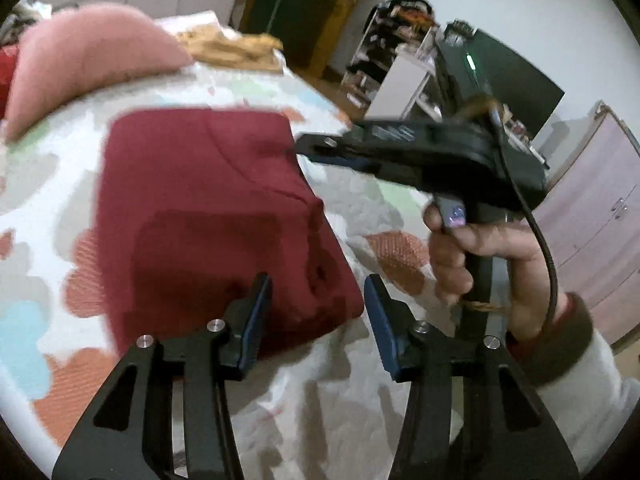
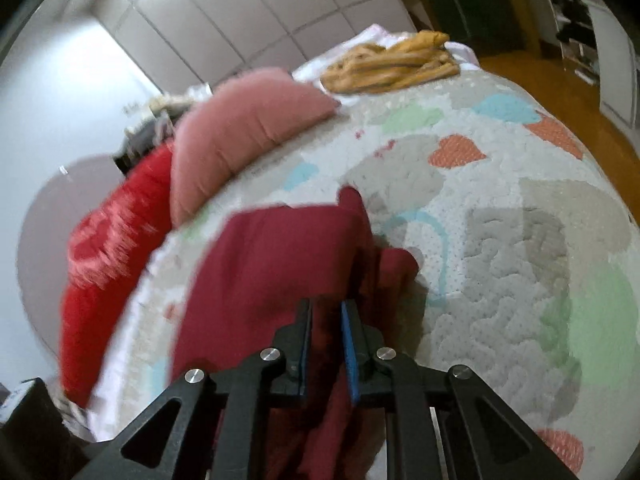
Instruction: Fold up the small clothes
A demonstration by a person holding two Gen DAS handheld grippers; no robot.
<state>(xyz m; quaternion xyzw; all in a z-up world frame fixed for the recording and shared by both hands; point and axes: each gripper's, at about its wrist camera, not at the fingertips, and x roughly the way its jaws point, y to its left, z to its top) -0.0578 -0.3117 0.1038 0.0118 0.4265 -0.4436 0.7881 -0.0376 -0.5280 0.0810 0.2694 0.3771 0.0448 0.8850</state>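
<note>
A dark red garment (image 1: pixel 208 208) lies partly folded on the patterned bedspread (image 1: pixel 52 168). My left gripper (image 1: pixel 318 312) is open and empty, just above the garment's near right corner. My right gripper (image 1: pixel 308 148) reaches in from the right, its tips at the garment's far right edge. In the right wrist view my right gripper (image 2: pixel 326 336) is shut on a fold of the dark red garment (image 2: pixel 280 256), with cloth pinched between the blue pads (image 2: pixel 351 344).
A pink pillow (image 1: pixel 80 56) and a red pillow (image 2: pixel 108 248) lie at the bed's head. A yellow-brown garment (image 2: pixel 392 64) sits at the far corner. The bed edge (image 1: pixel 332 104) drops to a wooden floor (image 2: pixel 560 88). Shelves (image 1: pixel 392 64) and drawers (image 1: pixel 600 200) stand to the right.
</note>
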